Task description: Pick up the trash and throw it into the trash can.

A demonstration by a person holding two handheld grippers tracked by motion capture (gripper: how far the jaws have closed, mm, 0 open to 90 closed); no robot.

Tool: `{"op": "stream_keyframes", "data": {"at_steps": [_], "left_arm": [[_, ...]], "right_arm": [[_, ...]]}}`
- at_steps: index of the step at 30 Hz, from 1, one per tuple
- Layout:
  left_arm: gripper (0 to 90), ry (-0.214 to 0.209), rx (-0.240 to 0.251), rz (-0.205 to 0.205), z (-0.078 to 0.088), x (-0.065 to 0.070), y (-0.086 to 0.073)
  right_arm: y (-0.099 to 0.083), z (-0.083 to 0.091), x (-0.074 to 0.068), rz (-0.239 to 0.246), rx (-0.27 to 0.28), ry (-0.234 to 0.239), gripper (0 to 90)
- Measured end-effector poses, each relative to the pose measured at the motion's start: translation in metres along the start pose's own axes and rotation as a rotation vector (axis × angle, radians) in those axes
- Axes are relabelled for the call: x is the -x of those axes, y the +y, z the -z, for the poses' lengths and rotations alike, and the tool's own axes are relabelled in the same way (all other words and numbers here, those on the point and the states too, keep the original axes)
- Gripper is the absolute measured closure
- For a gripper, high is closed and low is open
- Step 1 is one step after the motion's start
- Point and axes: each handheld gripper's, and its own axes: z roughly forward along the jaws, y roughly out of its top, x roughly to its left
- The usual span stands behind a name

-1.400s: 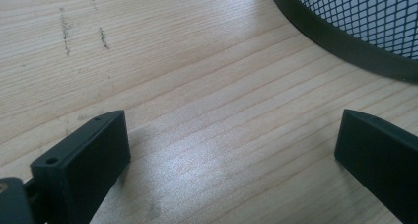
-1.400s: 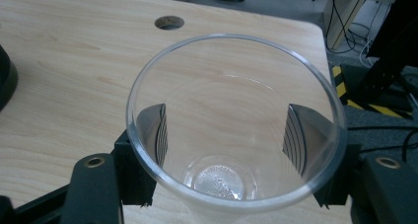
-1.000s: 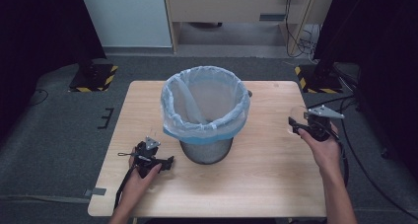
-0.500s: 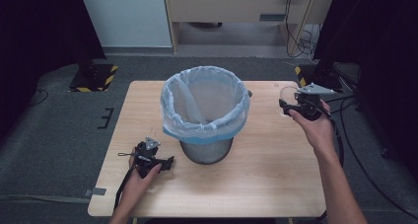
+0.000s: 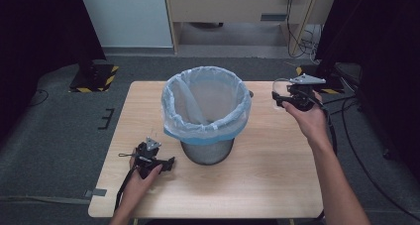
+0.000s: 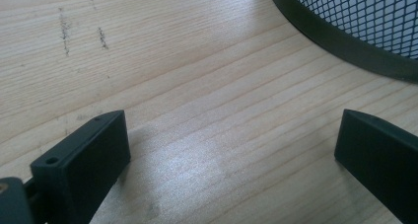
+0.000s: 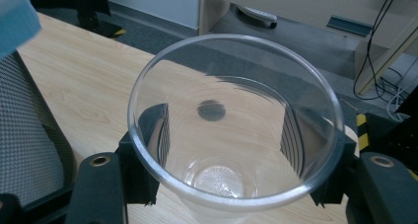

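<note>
A black mesh bin (image 5: 207,150) lined with a pale blue bag (image 5: 205,106) stands in the middle of the wooden table (image 5: 267,185). My right gripper (image 5: 283,97) is held above the table's far right, beside the bin's rim, shut on a clear plastic cup (image 7: 231,130) that sits upright between its jaws and looks empty. My left gripper (image 5: 168,164) rests on the table at the bin's near left, open, with bare wood between its jaws. The bin's black base rim (image 6: 340,36) curves past in the left gripper view.
A pale wooden cabinet (image 5: 233,7) stands beyond the table, with cables (image 5: 302,31) hanging at its right. Yellow-black striped floor plates (image 5: 96,76) lie on the grey carpet at the far left. Dark curtains close both sides.
My right gripper has carried the cup up and away from me, toward the table's far right beside the bin's rim. The left gripper has stayed put.
</note>
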Motion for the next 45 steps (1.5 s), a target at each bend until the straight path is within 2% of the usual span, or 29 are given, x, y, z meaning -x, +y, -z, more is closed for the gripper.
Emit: {"op": "stream_keyframes", "data": {"at_steps": [10, 16, 23, 35, 45], "left_arm": [[0.0, 0.0, 0.0, 0.0, 0.0, 0.0, 0.0], [0.0, 0.0, 0.0, 0.0, 0.0, 0.0, 0.0], [0.0, 0.0, 0.0, 0.0, 0.0, 0.0, 0.0], [0.0, 0.0, 0.0, 0.0, 0.0, 0.0, 0.0], [0.0, -0.001, 0.001, 0.0, 0.0, 0.0, 0.0]], "right_arm": [[0.014, 0.005, 0.0, -0.018, 0.017, 0.013, 35.7], [0.022, 0.005, -0.005, -0.002, 0.01, 0.018, 35.9], [0.039, 0.011, -0.011, 0.02, 0.03, 0.022, 35.9], [0.061, 0.017, -0.01, 0.02, 0.042, 0.011, 36.4], [0.073, 0.023, -0.01, 0.016, 0.058, 0.024, 36.5]]}}
